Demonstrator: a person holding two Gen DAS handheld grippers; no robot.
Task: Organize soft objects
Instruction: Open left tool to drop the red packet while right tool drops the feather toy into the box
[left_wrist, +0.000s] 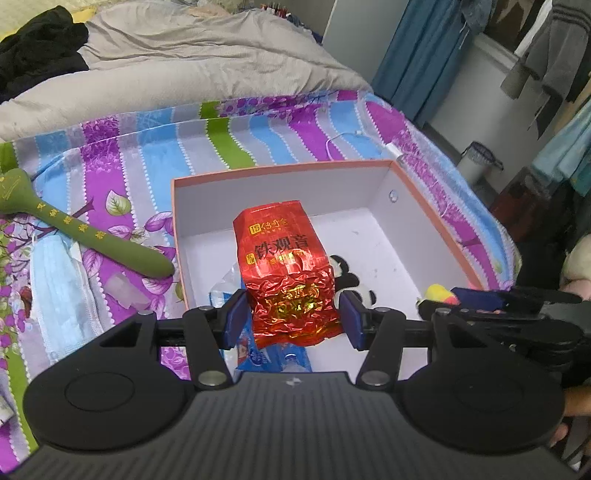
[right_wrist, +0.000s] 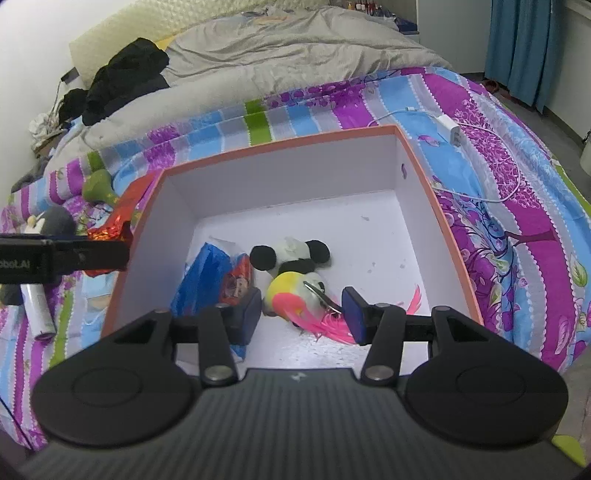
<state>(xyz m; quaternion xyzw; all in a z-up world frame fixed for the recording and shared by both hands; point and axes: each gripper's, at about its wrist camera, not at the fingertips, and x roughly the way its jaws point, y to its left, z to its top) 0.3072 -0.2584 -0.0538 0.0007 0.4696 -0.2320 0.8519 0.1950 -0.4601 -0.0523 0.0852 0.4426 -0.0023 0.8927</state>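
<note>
Left gripper (left_wrist: 293, 317) clamps the red foil tea packet (left_wrist: 286, 273) above the near part of the orange-rimmed box (left_wrist: 280, 168). Right gripper (right_wrist: 301, 312) pinches the yellow-and-pink plush bird (right_wrist: 291, 295) just beside the panda toy (right_wrist: 291, 254) inside the box. Risk: the slick, crinkled foil may slip early, or the close-set grippers may collide.

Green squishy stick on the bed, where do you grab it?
The green stick lies flat on the bedspread, so come from above. Pinch across its slim handle near the middle; the head looks too wide, and the tip nearly touches the box.
</note>
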